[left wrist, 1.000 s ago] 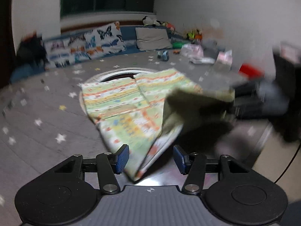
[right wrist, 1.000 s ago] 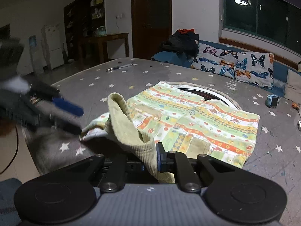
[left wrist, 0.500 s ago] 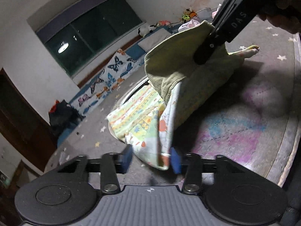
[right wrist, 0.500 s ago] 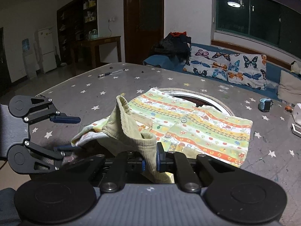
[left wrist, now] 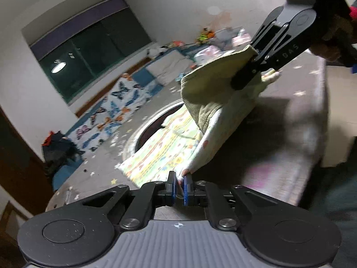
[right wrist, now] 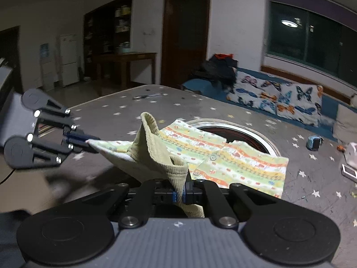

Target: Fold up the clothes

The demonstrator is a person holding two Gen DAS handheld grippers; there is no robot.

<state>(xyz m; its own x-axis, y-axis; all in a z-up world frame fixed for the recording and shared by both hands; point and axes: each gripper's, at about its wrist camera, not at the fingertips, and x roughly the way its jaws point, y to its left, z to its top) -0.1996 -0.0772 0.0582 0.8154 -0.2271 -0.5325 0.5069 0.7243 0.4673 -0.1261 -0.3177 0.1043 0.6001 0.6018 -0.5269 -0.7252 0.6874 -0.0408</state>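
Note:
A small patterned shirt (right wrist: 234, 160) with green, orange and yellow stripes and a pale green ribbed collar (right wrist: 156, 147) lies partly on the grey star-print table (right wrist: 223, 109). My left gripper (left wrist: 180, 187) is shut on a corner of the shirt; it also shows in the right wrist view (right wrist: 88, 143) at the left. My right gripper (right wrist: 179, 195) is shut on the ribbed collar; it shows in the left wrist view (left wrist: 247, 78) at upper right. The near edge of the shirt (left wrist: 160, 151) is lifted between the two grippers.
A round dark opening with a metal rim (right wrist: 236, 134) sits in the table under the shirt. Butterfly cushions (right wrist: 276, 98) line a bench behind. A small blue object (right wrist: 314, 143) and a white item (right wrist: 350, 156) lie at the right. A pen (right wrist: 147, 96) lies far back.
My left gripper has closed on the shirt's corner and lifted it. The right gripper keeps its hold on the collar and has risen, stretching the near edge off the table.

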